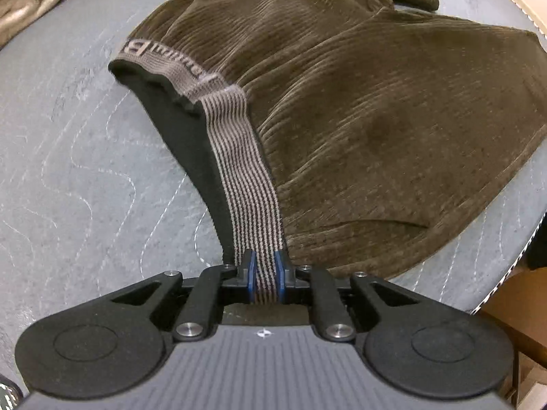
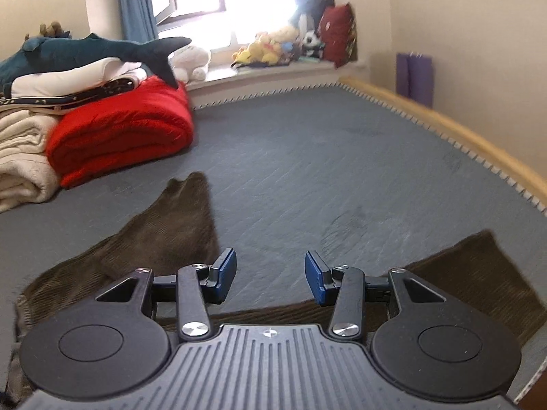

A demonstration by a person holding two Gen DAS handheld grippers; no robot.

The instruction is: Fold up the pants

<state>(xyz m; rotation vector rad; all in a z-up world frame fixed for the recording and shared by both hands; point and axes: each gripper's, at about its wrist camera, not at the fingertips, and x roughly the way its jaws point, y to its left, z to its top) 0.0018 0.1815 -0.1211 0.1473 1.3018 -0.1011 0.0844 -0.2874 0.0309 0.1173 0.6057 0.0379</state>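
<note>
- My left gripper (image 1: 265, 275) is clamped on the striped elastic waistband (image 1: 244, 171) of the brown corduroy pants (image 1: 359, 109); blue pads (image 1: 252, 273) squeeze the band from both sides, only the band's width between them.
- Waistband is pulled taut up toward the left camera, so that corner is lifted off the bed (image 1: 68, 157); the rest of the garment drapes away and lies on the grey quilted surface.
- My right gripper (image 2: 270, 275) is empty, jaws about half open, nothing between them but bare mattress (image 2: 324, 157) beyond.
- Right view: pants (image 2: 164, 239) lie just under and to either side of that gripper, one brown leg running off to the upper left, another brown patch at the right edge.
- Progress, my call: early. Pants look spread out loosely, legs splayed apart, no neat fold visible. Top of the left view shows a bunched bit of fabric, can't tell if that's a fold or a rumple.
- Done: one waistband grip secured. Left: right gripper needs its own hold, probably on the other side of the waist, then legs brought together, then halved.
- Clutter well clear of the work: red blanket (image 2: 119, 136), cream blanket (image 2: 24, 164), shark plush (image 2: 89, 51) on the stack at left.
</note>
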